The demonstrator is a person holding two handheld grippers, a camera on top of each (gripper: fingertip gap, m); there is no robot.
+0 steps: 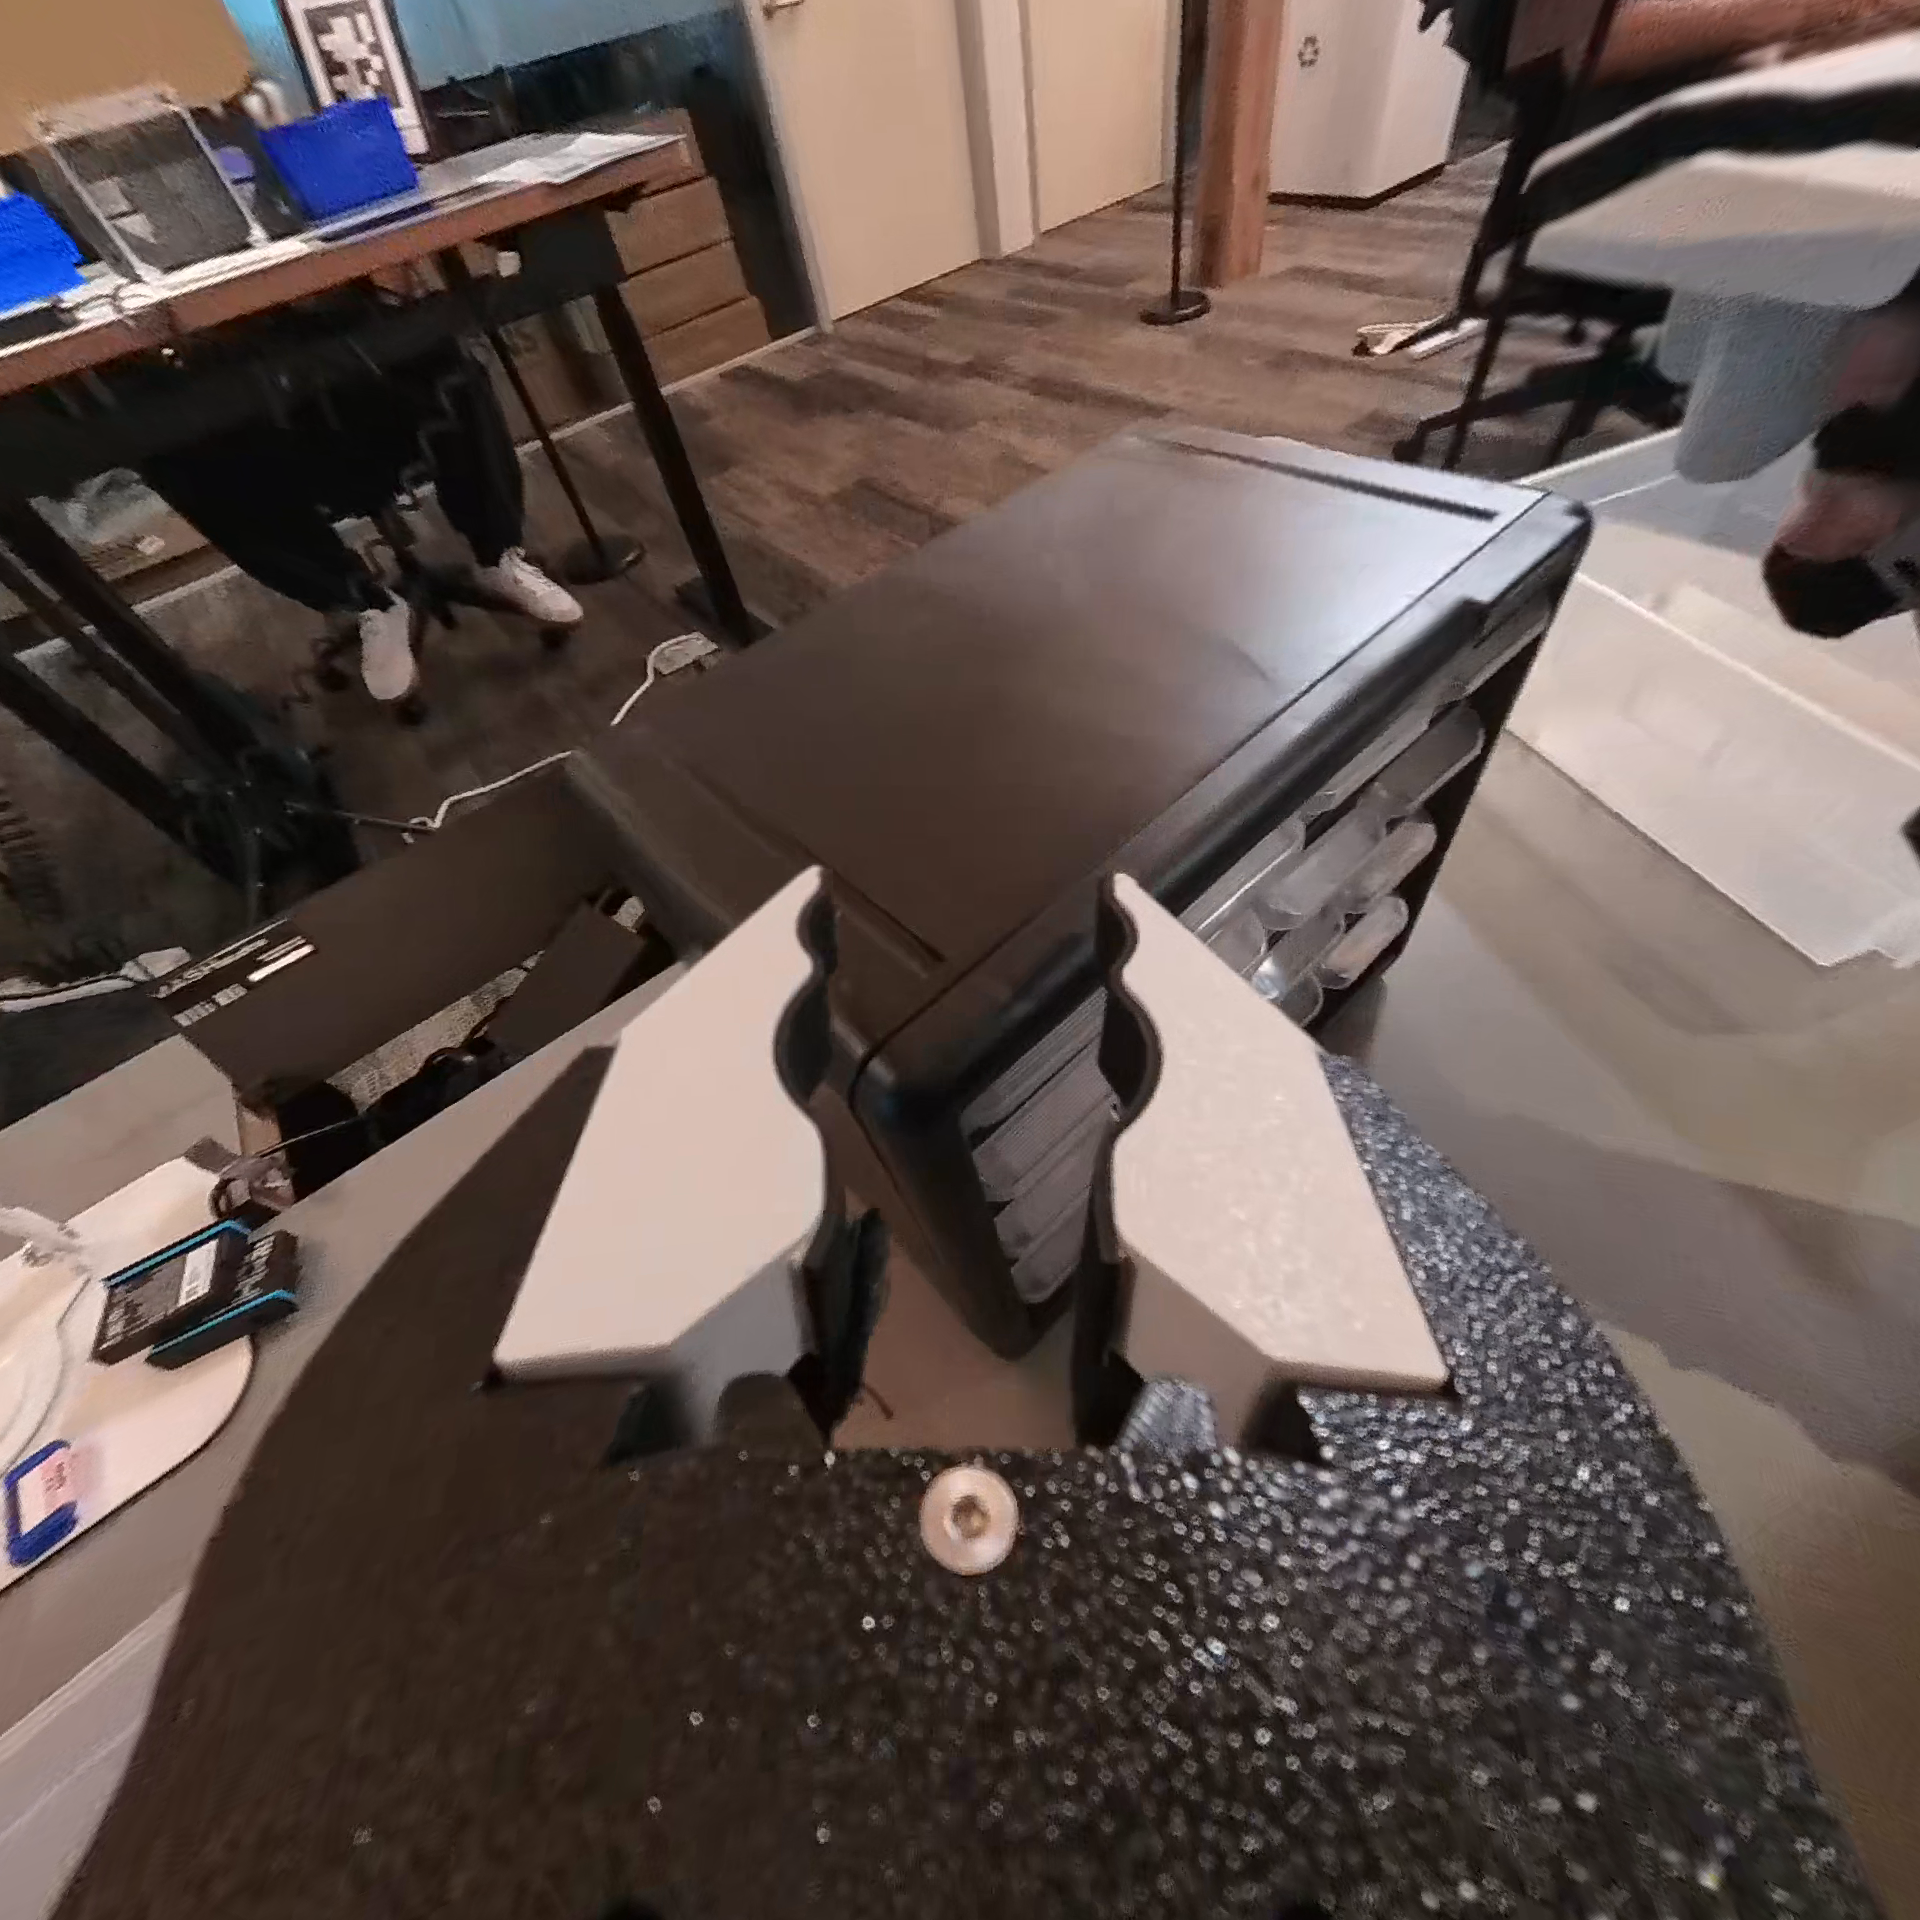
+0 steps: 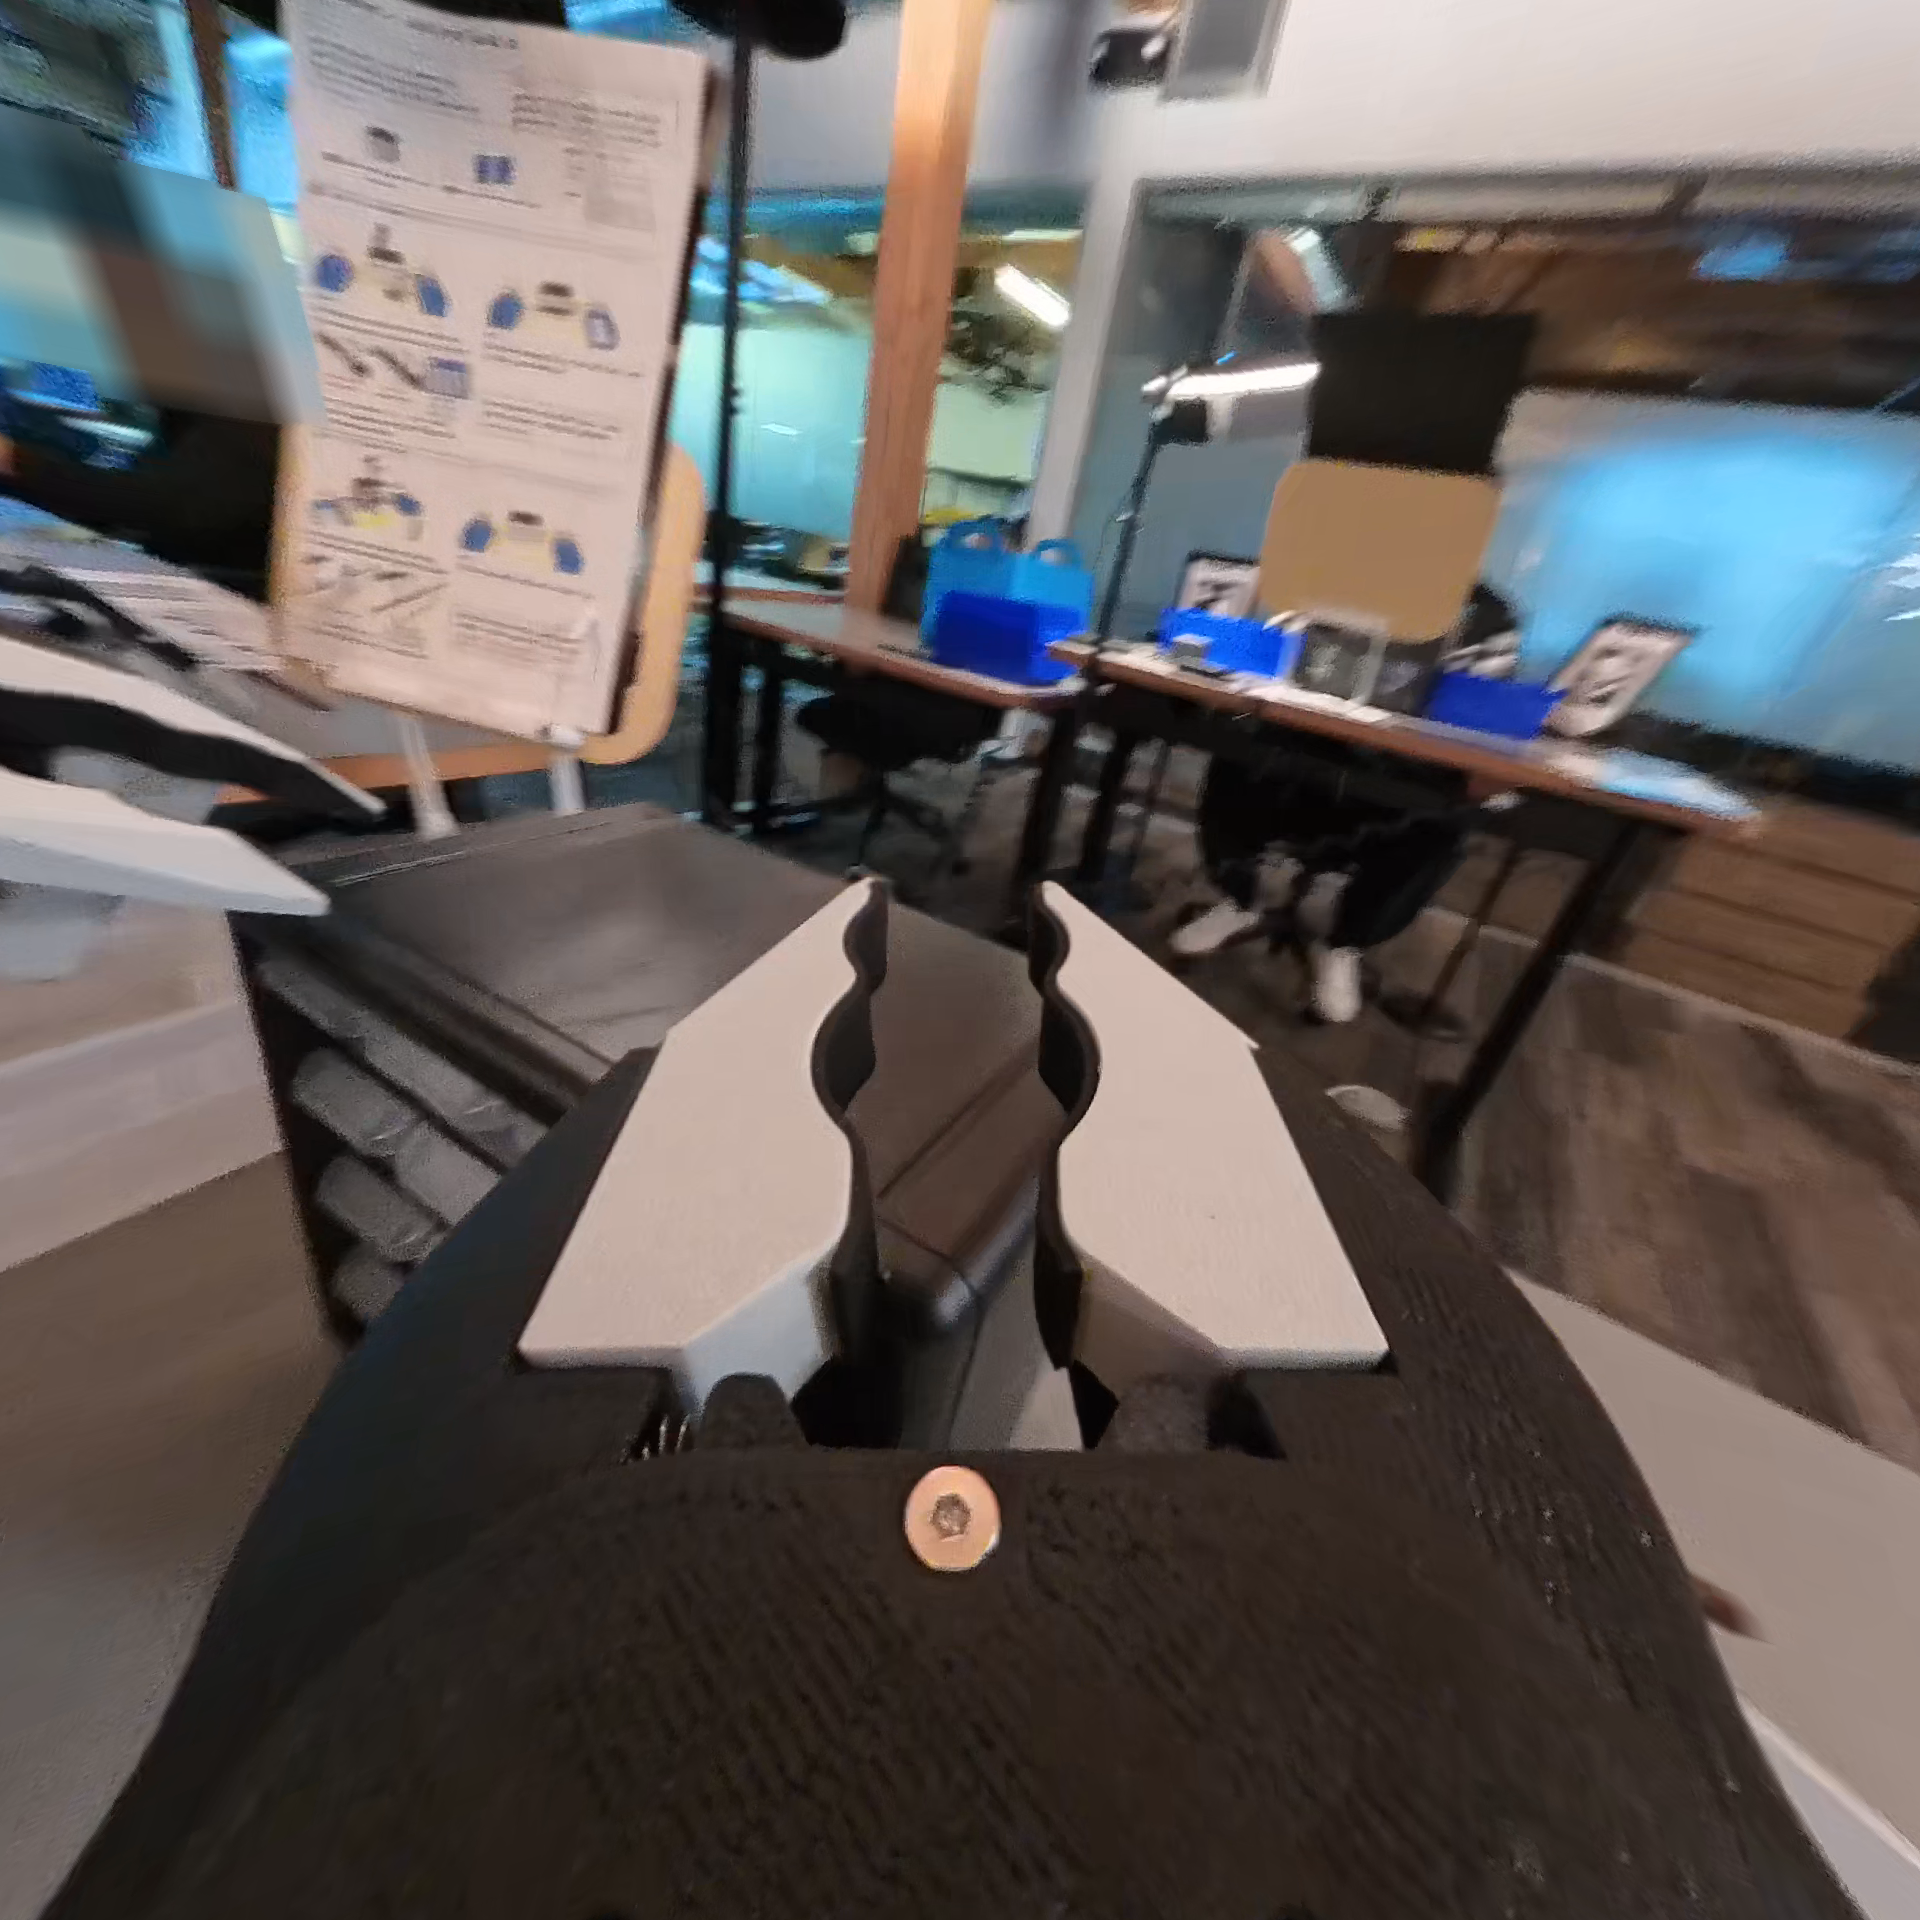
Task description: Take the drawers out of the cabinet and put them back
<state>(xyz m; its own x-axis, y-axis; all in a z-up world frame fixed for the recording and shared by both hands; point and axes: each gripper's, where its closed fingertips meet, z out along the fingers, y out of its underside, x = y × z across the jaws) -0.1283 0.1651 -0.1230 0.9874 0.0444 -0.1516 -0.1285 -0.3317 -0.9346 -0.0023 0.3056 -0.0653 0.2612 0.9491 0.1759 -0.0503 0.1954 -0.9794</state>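
Two handheld grippers raised over a small black cabinet (image 1: 1101, 665) standing on a pale tabletop (image 1: 1621, 1195).

Left wrist view: left gripper (image 1: 966, 894) with pale wedge-shaped fingers (image 1: 686, 1143) parted, a clear gap between them, nothing held. Framed in that gap, the near top corner of the cabinet. Whether the fingertips touch the cabinet top, cannot tell. Down the cabinet's front face, on the right of the view, stacked translucent drawers (image 1: 1340, 883), all seated in their slots. At far right, blurred, a hand in a dark glove (image 1: 1839, 540) under a pale sleeve. Lower left on the table, a dark flat device with blue edging (image 1: 197, 1288). Beyond the table edge, an open dark cardboard box (image 1: 416, 966) on the floor, and farther back a wooden desk (image 1: 343, 260) with blue bins and the legs and white shoes of a seated person (image 1: 457, 613) underneath.

Right wrist view, blurred: right gripper (image 2: 956, 894) also parted and empty, fingers (image 2: 727, 1143) poised above the cabinet's dark top (image 2: 582, 935). Cabinet (image 2: 343, 1039) at left centre, its drawers (image 2: 384, 1122) a grey stack on the left-facing side, closed. Upper left, an illustrated instruction sheet (image 2: 478, 364) on a stand. At the left edge, part of the other gripper, pale and black. Behind, desks with blue bins (image 2: 997, 613).
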